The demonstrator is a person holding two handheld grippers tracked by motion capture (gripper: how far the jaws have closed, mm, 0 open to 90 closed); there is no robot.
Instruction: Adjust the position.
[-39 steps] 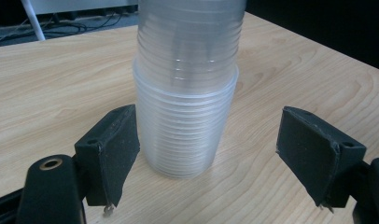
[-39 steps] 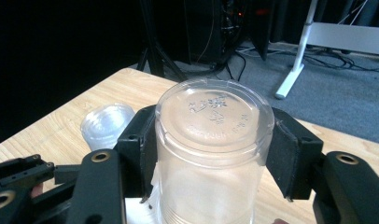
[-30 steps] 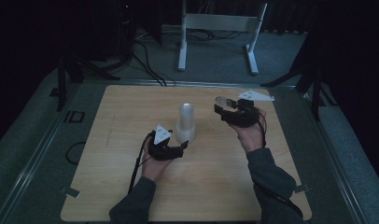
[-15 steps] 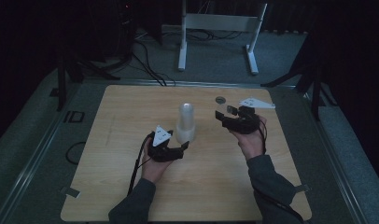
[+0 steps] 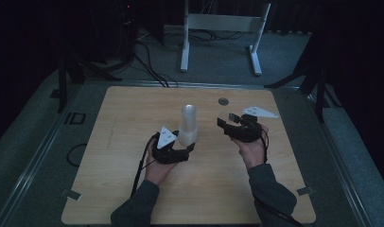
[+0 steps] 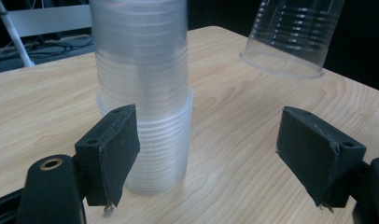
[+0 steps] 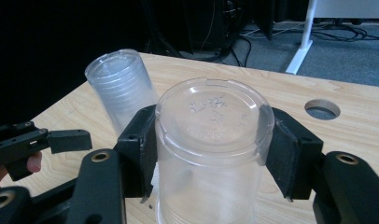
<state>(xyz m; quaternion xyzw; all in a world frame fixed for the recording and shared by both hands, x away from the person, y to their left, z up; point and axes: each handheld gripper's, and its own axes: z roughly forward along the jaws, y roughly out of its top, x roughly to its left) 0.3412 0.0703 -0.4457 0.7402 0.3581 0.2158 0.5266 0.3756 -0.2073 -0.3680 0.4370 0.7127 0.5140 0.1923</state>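
Observation:
A tall stack of clear plastic cups (image 5: 187, 124) stands upside down in the middle of the wooden table (image 5: 128, 123). My left gripper (image 5: 186, 147) is open at the base of the stack (image 6: 143, 93). One pad sits close beside the stack, and the other pad (image 6: 318, 154) stands well off to the side. My right gripper (image 5: 226, 123) is to the right of the stack and shut on a single clear cup (image 7: 211, 149), held bottom up. That cup (image 6: 290, 32) hangs above the table in the left gripper view.
A round hole (image 5: 222, 101) is cut in the table beyond the right gripper. On the floor past the far edge stand a white frame (image 5: 218, 23) and dark cables (image 5: 152, 61). Bare wood lies to the left and near the front edge.
The right gripper has moved toward the near side and a little left, closer to the stack. The left gripper and the stack have stayed put.

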